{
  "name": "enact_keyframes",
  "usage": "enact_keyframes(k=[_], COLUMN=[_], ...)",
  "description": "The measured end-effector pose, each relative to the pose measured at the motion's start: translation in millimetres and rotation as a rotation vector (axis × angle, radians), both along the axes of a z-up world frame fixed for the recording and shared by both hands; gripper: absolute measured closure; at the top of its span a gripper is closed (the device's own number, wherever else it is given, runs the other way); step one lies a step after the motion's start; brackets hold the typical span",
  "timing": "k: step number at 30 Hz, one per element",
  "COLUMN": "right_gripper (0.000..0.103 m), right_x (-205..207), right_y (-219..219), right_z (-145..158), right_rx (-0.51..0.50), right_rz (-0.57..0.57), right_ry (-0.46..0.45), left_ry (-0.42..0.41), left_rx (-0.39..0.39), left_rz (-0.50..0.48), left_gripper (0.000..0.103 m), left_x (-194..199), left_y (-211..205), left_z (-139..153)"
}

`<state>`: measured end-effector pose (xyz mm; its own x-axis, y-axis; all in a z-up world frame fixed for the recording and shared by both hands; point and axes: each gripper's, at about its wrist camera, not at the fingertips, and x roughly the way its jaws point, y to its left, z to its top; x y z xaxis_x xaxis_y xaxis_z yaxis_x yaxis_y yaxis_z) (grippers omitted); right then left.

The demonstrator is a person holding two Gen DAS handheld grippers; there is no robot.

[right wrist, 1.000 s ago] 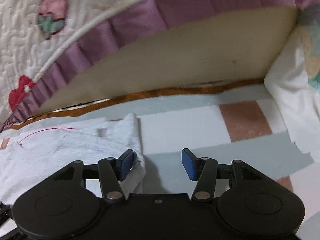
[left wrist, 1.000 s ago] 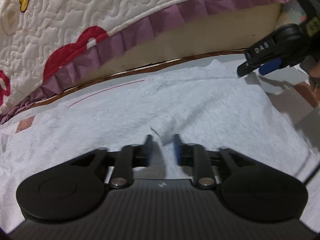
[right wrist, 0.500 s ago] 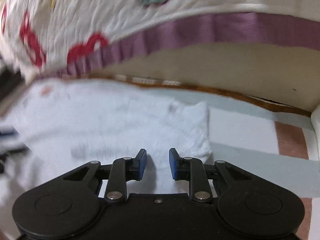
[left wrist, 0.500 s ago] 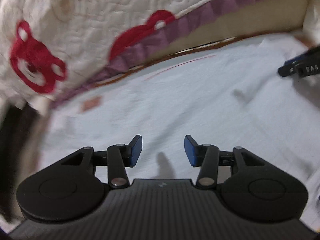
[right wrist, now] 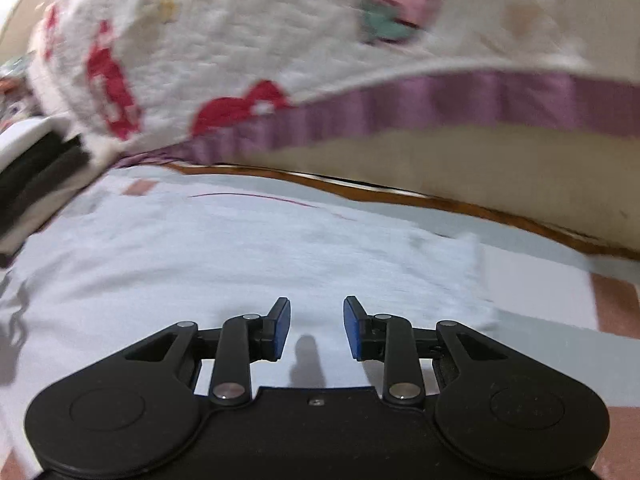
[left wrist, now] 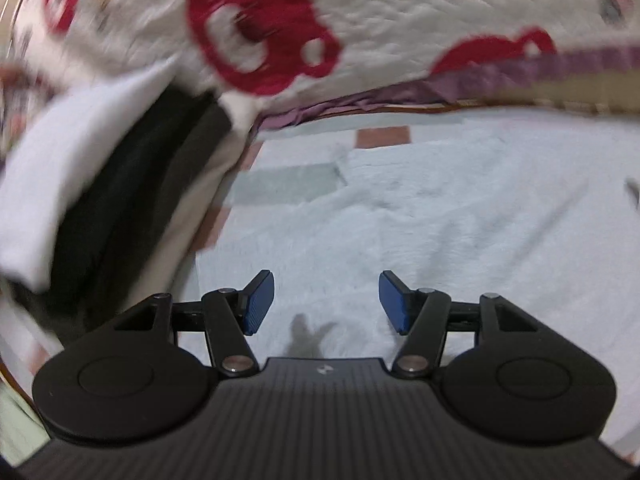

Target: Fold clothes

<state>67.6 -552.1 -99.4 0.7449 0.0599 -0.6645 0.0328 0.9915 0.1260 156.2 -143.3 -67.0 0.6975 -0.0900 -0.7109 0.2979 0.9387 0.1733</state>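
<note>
Garment: a pale grey-white garment (right wrist: 248,264) lies spread flat on the checked sheet (right wrist: 532,280), its far edge running close along the brown-trimmed edge of the surface, where a thin red line curves across the cloth.
Garment's corner: in the right wrist view the cloth's right-hand corner (right wrist: 468,256) ends short of a white square of the sheet; in the left wrist view its left edge (left wrist: 400,168) stops beside a grey and a rust-coloured square.
Left claw: the left claw (left wrist: 326,304) hovers over the garment's left part, blue pads (left wrist: 258,300) spread wide and widening, nothing between them but cloth lying below; its shadow falls on the fabric just ahead.
Right claw: the right claw (right wrist: 316,328) hangs over the garment's middle, pads (right wrist: 282,328) parted by a narrower gap that is opening, pinching nothing.
Sheet: pale blocks of white, grey and rust show past the garment on both sides.
Stack at left: a pile of folded clothes (left wrist: 100,200), white on top with black layers under it, sits off the garment's left edge.
Backdrop: a quilted white cover (right wrist: 248,48) with red bear shapes and a purple frill hangs behind the far edge, above a beige panel (right wrist: 460,164).
Picture quality: both views are smeared by motion.
</note>
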Motion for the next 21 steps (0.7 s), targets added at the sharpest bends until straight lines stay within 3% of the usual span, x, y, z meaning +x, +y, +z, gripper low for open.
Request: enact_keyframes(k=[4,6,10,15,18,21], right_gripper=[0.069,0.066,0.062,0.062,0.062,0.062], right_x=[-11,-20,-37,-63,-43,-23], right_y=[47,62,87,126,169,218], right_z=[17,28,52,106,107,101], right_rx=[-0.038,-0.067,-0.106,0.107,0.093,0.053], right_rz=[0.155,0.168,0.145,0.138,0.222,0.319], right_ry=[-0.009,-0.022,-0.054,-0.216,-0.143,-0.093], left_ry=[0.024,0.070,0.145,0.231,0.259,0.286], left_rx=[-0.055,-0.063,-0.255,-0.427,-0.494,-0.450], left_rz=[0.076,0.132,0.267,0.342,0.382,0.435], left_gripper=[0.045,0.045,0.036,0.036,0.036,0.036], left_x=[-5,-3,13,29,30,27], left_y=[39,61,105,127,128,126], left_z=[-5,-5,-3,-24,-31,-39])
